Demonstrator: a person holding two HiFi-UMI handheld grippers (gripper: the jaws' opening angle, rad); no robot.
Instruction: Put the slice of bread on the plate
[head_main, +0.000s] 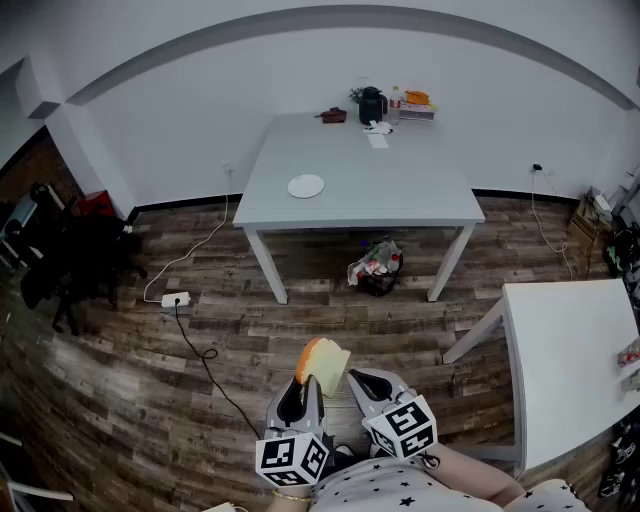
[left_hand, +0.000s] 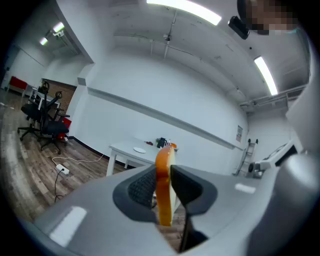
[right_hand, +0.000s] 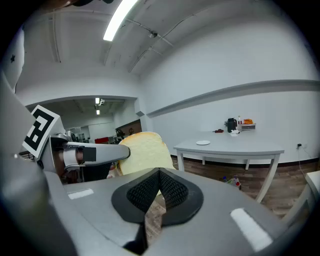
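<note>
Orange-brown crust and a pale crumb show that the slice of bread (head_main: 325, 365) is a soft, ordinary one. It stands upright on its edge between the jaws of the left gripper (head_main: 303, 385), with the crust side toward the left jaw. In the left gripper view both ribbed pads press on its two flat faces, near the lower half of the slice, and the upper half rises free above them. The right gripper (right_hand: 159, 172) is just beside it with its jaws brought together on nothing; the bread shows behind them, not between them.

The white plate (head_main: 306, 186) lies on the grey table (head_main: 400, 180), on its left part, well apart from both grippers, with wooden floor between.

I judge the slice to be very light and easy to crush. Pressing harder would dent the crumb, and a loose hold could let it tip, because it is held low. The flat faces are the right place to hold it, and the crust gives a little more stiffness than the middle. It is not slippery, since the crumb is rough against the pads. To lay it flat on the plate, the gripper must probably turn so that one face looks down before the jaws let go.
</note>
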